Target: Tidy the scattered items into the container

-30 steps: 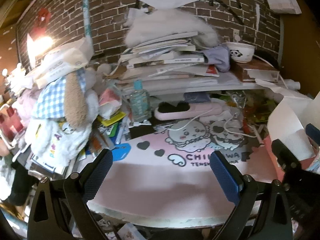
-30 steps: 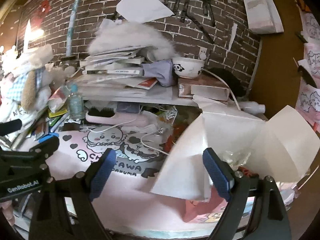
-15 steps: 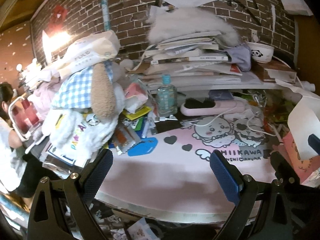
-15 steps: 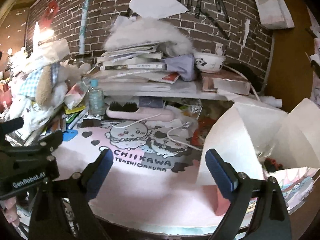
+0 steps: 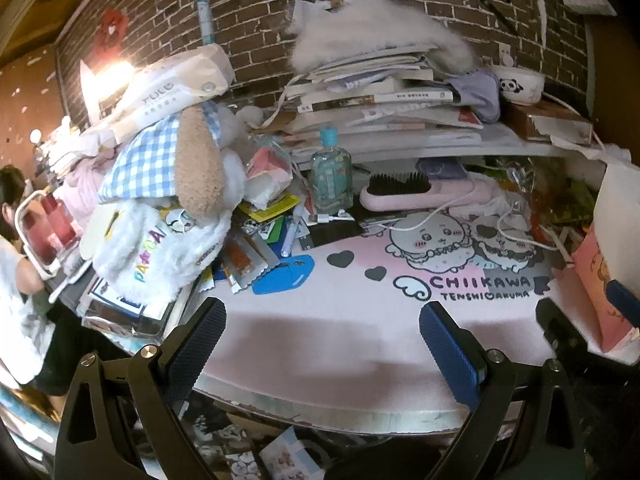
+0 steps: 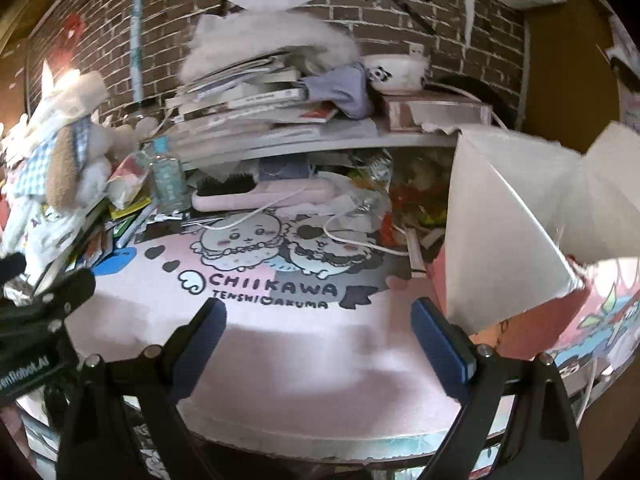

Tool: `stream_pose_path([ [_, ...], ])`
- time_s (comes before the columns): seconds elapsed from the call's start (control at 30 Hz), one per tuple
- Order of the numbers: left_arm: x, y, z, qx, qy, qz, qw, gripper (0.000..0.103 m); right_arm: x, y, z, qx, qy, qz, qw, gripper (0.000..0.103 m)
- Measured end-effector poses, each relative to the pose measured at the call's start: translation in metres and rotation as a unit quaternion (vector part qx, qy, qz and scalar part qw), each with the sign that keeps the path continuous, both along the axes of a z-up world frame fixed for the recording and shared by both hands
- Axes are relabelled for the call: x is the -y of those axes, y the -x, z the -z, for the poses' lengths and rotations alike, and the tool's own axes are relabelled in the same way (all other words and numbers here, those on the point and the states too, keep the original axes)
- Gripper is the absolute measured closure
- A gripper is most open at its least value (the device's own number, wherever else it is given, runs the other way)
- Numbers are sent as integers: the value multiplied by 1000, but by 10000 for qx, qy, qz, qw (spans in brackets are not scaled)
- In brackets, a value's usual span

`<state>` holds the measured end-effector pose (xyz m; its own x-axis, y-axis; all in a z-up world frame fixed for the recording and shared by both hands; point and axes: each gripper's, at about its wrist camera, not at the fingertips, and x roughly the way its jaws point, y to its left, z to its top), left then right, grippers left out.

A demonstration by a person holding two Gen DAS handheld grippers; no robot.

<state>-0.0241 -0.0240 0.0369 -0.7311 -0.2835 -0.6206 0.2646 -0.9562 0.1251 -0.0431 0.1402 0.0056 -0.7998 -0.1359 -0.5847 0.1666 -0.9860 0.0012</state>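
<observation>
While both tools gape empty, smooth pink mat, white-flapped box, fluffy plush.

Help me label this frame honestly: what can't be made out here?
- Pink box interior: right wrist view, white flaps cover it.
- Under the shelf: dark, jumbled clutter in both views.
- Packets by the plush dog: print too small, left wrist view.
- Box's right side: cut off by the edge, left wrist view.

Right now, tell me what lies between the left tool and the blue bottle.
Mostly bare pink mat ahead of the open left tool, then scattered packets before the bottle, seen in the left wrist view.
</observation>
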Motion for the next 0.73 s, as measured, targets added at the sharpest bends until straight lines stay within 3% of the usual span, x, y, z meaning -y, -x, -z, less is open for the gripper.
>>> stream_pose_path([
  [0.73, -15, 4, 11, 114, -13, 196, 9997, 6, -16, 7, 5, 33, 111, 221, 9997, 11],
])
